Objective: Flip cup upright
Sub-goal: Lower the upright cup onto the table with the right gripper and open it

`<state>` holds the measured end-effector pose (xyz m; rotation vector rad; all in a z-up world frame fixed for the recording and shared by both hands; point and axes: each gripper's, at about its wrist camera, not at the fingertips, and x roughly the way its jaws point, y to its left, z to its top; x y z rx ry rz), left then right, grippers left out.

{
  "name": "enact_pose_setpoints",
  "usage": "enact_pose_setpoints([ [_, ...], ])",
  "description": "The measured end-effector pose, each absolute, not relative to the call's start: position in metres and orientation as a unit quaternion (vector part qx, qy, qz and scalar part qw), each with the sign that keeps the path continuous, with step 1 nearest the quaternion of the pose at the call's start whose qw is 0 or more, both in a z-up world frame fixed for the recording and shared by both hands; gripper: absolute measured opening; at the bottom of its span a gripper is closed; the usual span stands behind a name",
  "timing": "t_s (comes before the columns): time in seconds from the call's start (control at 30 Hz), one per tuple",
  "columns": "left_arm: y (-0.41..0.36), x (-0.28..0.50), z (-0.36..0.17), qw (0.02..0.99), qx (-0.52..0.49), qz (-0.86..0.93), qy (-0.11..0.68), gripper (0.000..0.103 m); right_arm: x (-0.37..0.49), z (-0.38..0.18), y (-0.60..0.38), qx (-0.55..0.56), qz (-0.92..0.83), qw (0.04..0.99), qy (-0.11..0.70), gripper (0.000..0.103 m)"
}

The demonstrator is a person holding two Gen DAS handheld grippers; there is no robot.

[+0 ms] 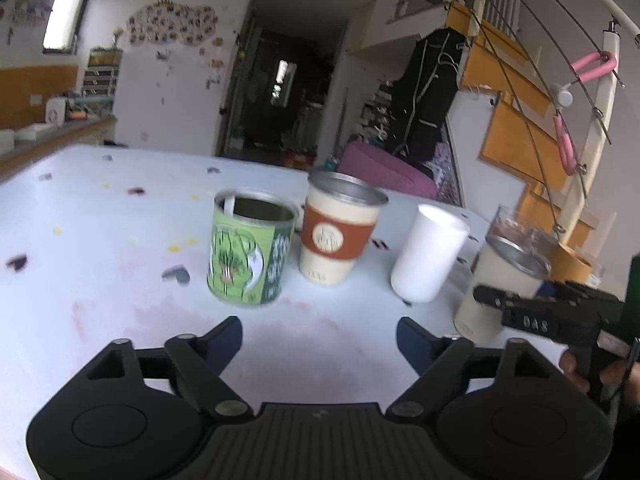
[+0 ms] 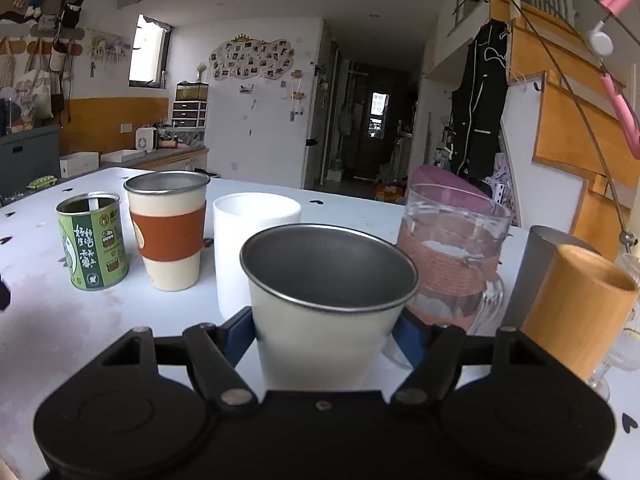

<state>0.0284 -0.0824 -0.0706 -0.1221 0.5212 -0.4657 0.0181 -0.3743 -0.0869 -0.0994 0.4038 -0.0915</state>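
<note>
1. The right claw (image 2: 326, 332) grasps the cream cup (image 2: 324, 308) low on its body, one blue finger (image 2: 240, 330) pressed to each side.
2. The cup is upright, its steel-lined mouth open to the top; whether its base touches the counter (image 2: 60, 320) is hidden by the claw.
3. Just behind the cup, on its left, stands a white cup (image 2: 248, 236); on its right stands a glass jug (image 2: 454, 256) with a woven pink band, close against the cup's rim.
4. Further left of the cup are a banded cup (image 2: 170, 232), cream with a rust sleeve, and a green tin (image 2: 92, 242), both upright with mouths open.
5. Right of the cup, beyond the jug, a grey cylinder (image 2: 538, 276) and a wooden cup (image 2: 576, 308) stand side by side.
6. The left claw (image 1: 320, 340) is released, its fingers spread wide over bare counter with nothing between them, well to the left of the cup (image 1: 496, 292).
7. In the left wrist view the right claw (image 1: 548, 316) reaches the cup from the right edge, and the tin (image 1: 248, 248), banded cup (image 1: 338, 232) and white cup (image 1: 428, 256) line up left of the held cup.
</note>
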Motion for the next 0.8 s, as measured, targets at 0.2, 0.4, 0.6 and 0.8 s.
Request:
enact_pose_setpoints([
  [0.2, -0.096, 0.023, -0.037, 0.956, -0.05, -0.196, 0.213, 0.1, -0.001, -0.067, -0.381, -0.007, -0.034, 0.983, 0.183, 0.093],
  [0.4, -0.111, 0.009, -0.01, 0.968, -0.033, -0.172, 0.179, 0.103, -0.028, -0.033, -0.381, 0.001, -0.049, 0.986, 0.162, 0.1],
  [0.6, -0.126, -0.001, -0.001, 0.97, -0.019, -0.163, 0.18, 0.103, -0.049, -0.01, -0.38, -0.004, -0.074, 0.985, 0.154, 0.102],
  [0.8, -0.134, -0.01, 0.0, 0.967, -0.012, -0.167, 0.192, 0.103, -0.067, 0.002, -0.384, 0.008, -0.096, 0.98, 0.172, 0.102],
])
